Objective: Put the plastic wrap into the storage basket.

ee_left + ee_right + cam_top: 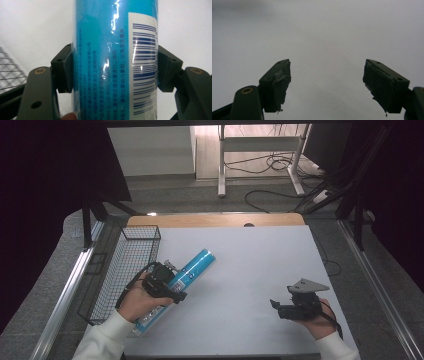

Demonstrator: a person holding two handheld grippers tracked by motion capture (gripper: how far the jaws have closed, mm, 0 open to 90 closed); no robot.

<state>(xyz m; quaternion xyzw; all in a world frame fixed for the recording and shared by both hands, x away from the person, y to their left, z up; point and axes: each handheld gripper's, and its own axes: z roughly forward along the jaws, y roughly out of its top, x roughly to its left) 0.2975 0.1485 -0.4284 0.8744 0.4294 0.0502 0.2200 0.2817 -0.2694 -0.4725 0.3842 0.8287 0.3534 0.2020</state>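
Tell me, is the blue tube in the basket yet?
Not yet. The left gripper is shut on the blue tube, which lies across the white table beside the wire basket. The basket looks empty. The right gripper is open, holding nothing.

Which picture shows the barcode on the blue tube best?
The left gripper view: the barcode on the blue tube is close and sharp there. In the high view the tube is small, its barcode too tiny to make out.
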